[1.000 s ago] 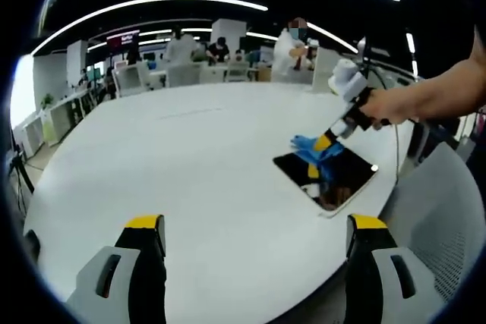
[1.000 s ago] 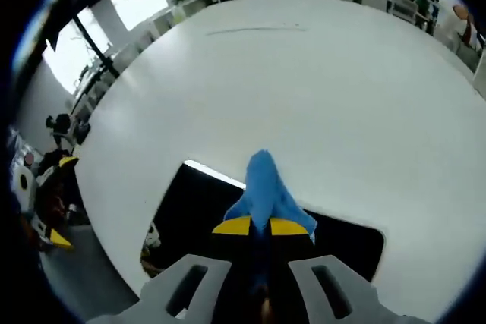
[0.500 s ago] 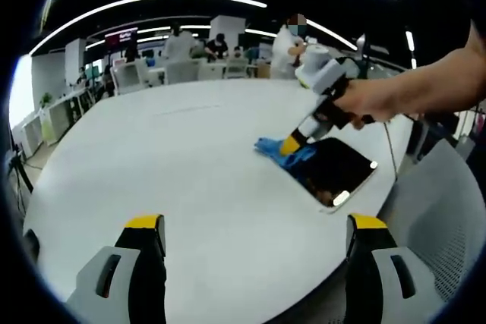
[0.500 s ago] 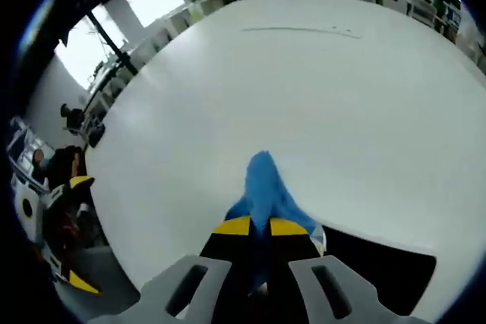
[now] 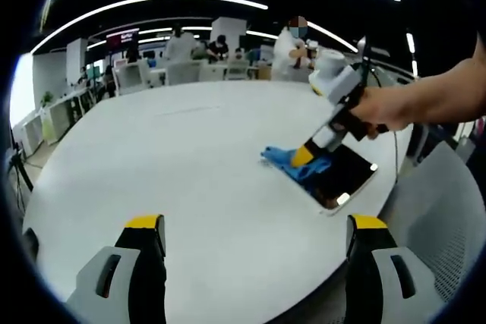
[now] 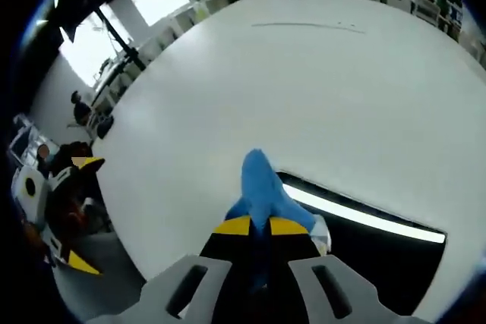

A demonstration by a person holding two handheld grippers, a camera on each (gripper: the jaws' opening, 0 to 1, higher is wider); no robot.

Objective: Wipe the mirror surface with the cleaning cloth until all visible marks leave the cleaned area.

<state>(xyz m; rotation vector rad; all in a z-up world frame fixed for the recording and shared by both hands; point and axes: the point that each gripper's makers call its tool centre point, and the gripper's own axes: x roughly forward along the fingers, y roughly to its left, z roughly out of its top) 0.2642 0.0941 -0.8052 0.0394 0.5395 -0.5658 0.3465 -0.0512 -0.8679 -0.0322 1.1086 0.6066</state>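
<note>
1. We see a wide white desk (image 5: 175,172) carrying everything.
2. The dark mirror (image 5: 343,180) lies flat at the desk's near right edge.
3. Our right tongs (image 6: 253,226) are closed on the blue cleaning cloth (image 6: 262,193), pressing it onto the mirror's far left corner.
4. Our left tongs (image 5: 254,227) hang wide open above the desk's near edge, holding nothing.
</note>
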